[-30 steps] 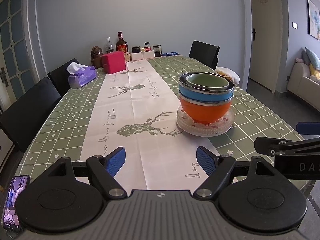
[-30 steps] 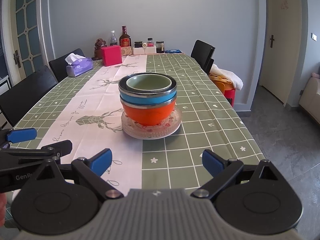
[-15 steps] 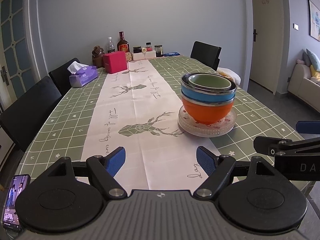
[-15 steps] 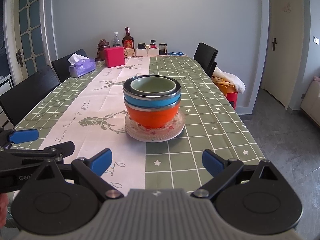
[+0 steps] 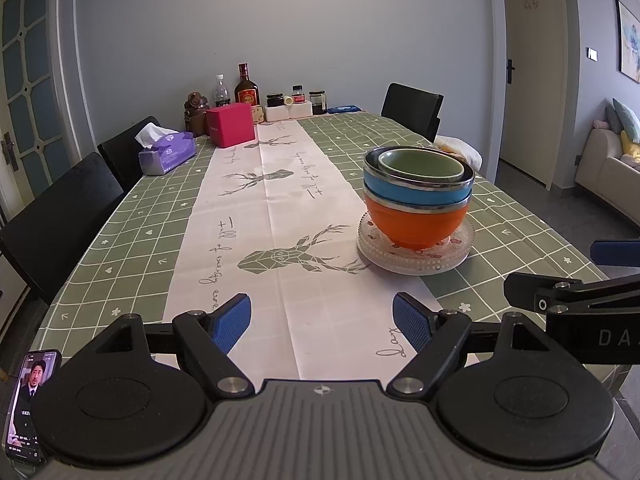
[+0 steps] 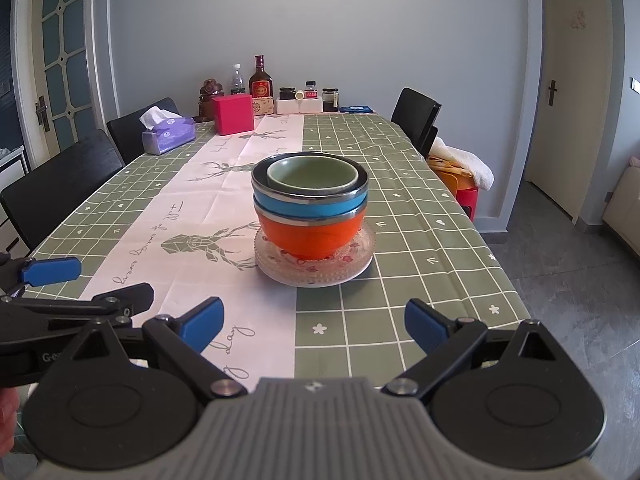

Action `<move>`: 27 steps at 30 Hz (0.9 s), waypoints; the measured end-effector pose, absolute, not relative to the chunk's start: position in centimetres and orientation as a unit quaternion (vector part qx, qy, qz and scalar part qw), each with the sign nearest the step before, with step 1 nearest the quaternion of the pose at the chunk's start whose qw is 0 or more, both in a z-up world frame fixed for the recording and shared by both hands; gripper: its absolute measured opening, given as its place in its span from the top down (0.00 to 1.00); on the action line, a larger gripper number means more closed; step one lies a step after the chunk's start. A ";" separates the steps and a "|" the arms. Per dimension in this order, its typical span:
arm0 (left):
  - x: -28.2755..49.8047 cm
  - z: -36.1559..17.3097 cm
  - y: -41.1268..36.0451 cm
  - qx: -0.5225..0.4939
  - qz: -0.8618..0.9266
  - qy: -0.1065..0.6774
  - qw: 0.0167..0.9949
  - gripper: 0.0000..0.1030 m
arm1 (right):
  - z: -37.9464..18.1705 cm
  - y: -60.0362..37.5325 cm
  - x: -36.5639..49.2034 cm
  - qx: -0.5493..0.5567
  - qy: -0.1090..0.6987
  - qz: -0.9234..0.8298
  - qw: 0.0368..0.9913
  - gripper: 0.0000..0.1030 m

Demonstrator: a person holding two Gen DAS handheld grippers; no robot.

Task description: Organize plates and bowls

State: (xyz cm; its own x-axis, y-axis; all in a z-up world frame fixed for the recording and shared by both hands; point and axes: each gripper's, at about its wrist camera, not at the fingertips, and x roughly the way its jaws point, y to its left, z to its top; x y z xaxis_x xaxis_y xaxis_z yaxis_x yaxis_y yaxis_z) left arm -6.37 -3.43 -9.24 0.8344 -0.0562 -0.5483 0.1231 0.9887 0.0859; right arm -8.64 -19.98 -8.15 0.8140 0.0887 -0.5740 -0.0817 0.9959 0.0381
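Bowls nested three deep make up the task's stack: a green bowl (image 6: 313, 173) sits inside a blue steel-rimmed bowl (image 6: 310, 205), which sits inside an orange bowl (image 6: 310, 236), and the orange one rests on a pile of clear patterned glass plates (image 6: 316, 270). The stack stands upright on the dining table (image 6: 420, 216), straddling the edge where the white deer-print runner (image 5: 280, 208) meets the green checked cloth, well short of the bottles and pink box (image 5: 231, 125) at the far end. From the right gripper (image 6: 314, 322) the stack lies almost straight ahead, centred between the two blue pads, with a band of bare cloth between them. From the left gripper (image 5: 322, 322) it lies ahead and off to the right, outside the line of the right-hand pad. Both grippers stand wide apart and hold nothing. The right one looks the nearer and better lined up, so I judge it the likelier to reach in first; its spread looks close to the width of the plate pile, though that is hard to tell through the fisheye. The stack has no long axis to speak of, being round, so approach angle matters less than height: a grip would need to meet a rim, not the curved wall. Everything already looks stacked, so little may be left to do.
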 end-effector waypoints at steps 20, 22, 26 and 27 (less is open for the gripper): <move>-6.2 -9.4 -3.4 0.059 -0.047 0.285 0.956 0.08 | -8.2 -19.7 -8.6 0.004 0.304 0.046 0.952 0.07; -6.2 -9.3 -3.4 0.059 -0.047 0.285 0.956 0.08 | -8.3 -19.7 -8.5 0.004 0.305 0.046 0.951 0.07; -6.2 -9.4 -3.4 0.059 -0.048 0.285 0.956 0.08 | -8.4 -19.6 -8.5 0.005 0.305 0.046 0.951 0.07; -6.2 -9.4 -3.4 0.059 -0.048 0.285 0.956 0.08 | -8.4 -19.6 -8.5 0.005 0.305 0.046 0.951 0.07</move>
